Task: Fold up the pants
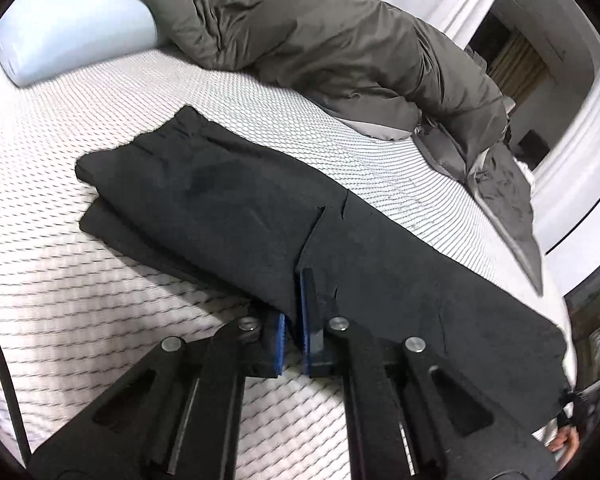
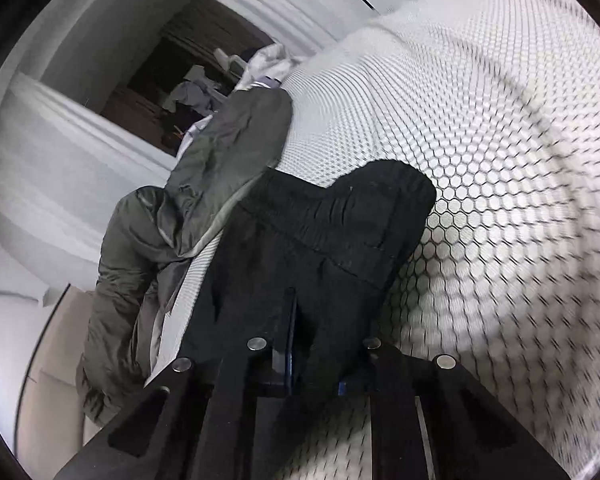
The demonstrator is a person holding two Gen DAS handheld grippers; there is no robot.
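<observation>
Presently, item one: the left gripper [image 1: 296, 292], its blue pads [image 1: 305, 308] pressed nearly together and pinching the near edge of the black pants [image 1: 228, 200], where a fold of cloth is rising between them. The grip looks meant to lift that edge for the next fold.

Item two: the right gripper [image 2: 300, 320], likewise closed, its fingers half buried under black cloth; the gathered elastic waistband [image 2: 340, 216] is lying just beyond them, so this hand is apparently holding the waist end.

Item three: the pants themselves, lying lengthwise on the mattress [image 1: 80, 280] ahead of both grippers, already doubled leg on leg, with the far end stacked in two layers.

Item four: a grey duvet [image 1: 320, 48], heaped well beyond the left fingers and, in the right view, bunching just beside the pants to the left of the fingers; it is crowding that side and could snag a wide fold.

Item five: a pale blue pillow [image 1: 72, 40], far off and clear.
</observation>
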